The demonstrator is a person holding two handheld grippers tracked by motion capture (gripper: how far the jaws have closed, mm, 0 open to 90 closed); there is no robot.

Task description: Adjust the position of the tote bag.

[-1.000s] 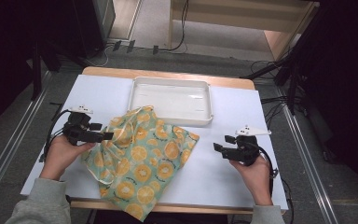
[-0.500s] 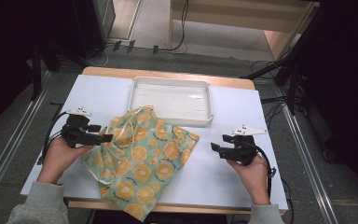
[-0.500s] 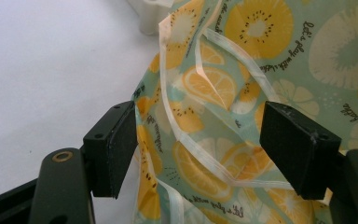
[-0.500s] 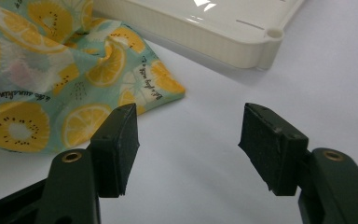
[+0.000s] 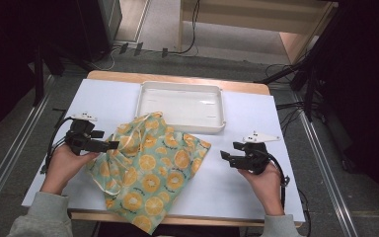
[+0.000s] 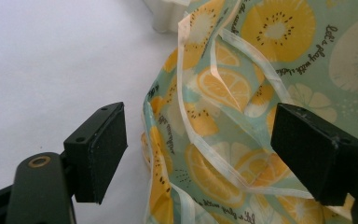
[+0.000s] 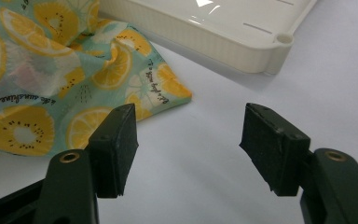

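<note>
A teal drawstring cloth bag (image 5: 150, 168) printed with orange and lemon slices lies crumpled on the white table (image 5: 246, 197), and its near end hangs over the front edge. My left gripper (image 5: 112, 144) is at the bag's left edge and is open. In the left gripper view the bag (image 6: 261, 70) and its pale drawstring (image 6: 223, 158) lie between the left gripper's (image 6: 205, 154) wide-apart jaws. My right gripper (image 5: 224, 155) is open over bare table, just right of the bag's corner (image 7: 158, 88). Nothing lies between the right gripper's (image 7: 189, 149) pads.
An empty white plastic tray (image 5: 180, 106) stands at the back middle of the table, touching the bag's far edge; in the right gripper view its rim (image 7: 242, 51) is just ahead. Metal rails and cables run along both sides of the table.
The right gripper has drifted a little to the left, toward the bag's corner. The left gripper has barely shifted at the bag's edge.
</note>
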